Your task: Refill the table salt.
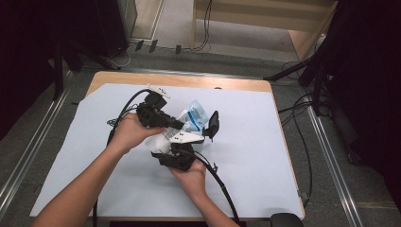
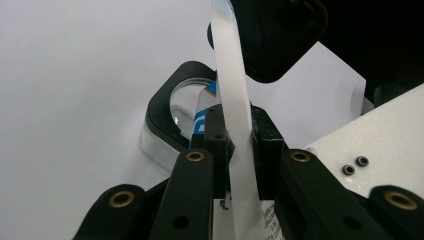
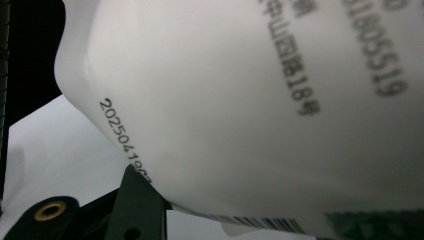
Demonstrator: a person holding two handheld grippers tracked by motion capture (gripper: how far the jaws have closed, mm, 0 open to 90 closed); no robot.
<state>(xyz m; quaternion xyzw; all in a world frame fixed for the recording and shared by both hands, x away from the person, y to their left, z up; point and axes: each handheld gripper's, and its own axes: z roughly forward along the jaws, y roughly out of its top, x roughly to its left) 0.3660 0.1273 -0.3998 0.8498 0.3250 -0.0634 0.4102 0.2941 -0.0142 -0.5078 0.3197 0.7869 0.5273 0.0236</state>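
A white pouch with blue print [image 1: 195, 113] is held up over the middle of the table between both grippers. My left gripper [image 1: 182, 124] reaches in from the left and is shut on the pouch's flat white edge strip [image 2: 232, 75], which runs up between its jaws [image 2: 239, 145]. My right gripper [image 1: 194, 130] comes up from below with its jaws set around the pouch body, one black jaw standing at the pouch's right side. In the right gripper view the pouch's printed white face [image 3: 250, 100] bulges close over one jaw.
A pale sheet [image 1: 265, 142] covers the wooden table [image 1: 189, 80]. Black cables [image 1: 222, 184] trail from both grippers toward the front edge. Dark stands and loose cables [image 1: 302, 71] stand on the floor at the table's right and back.
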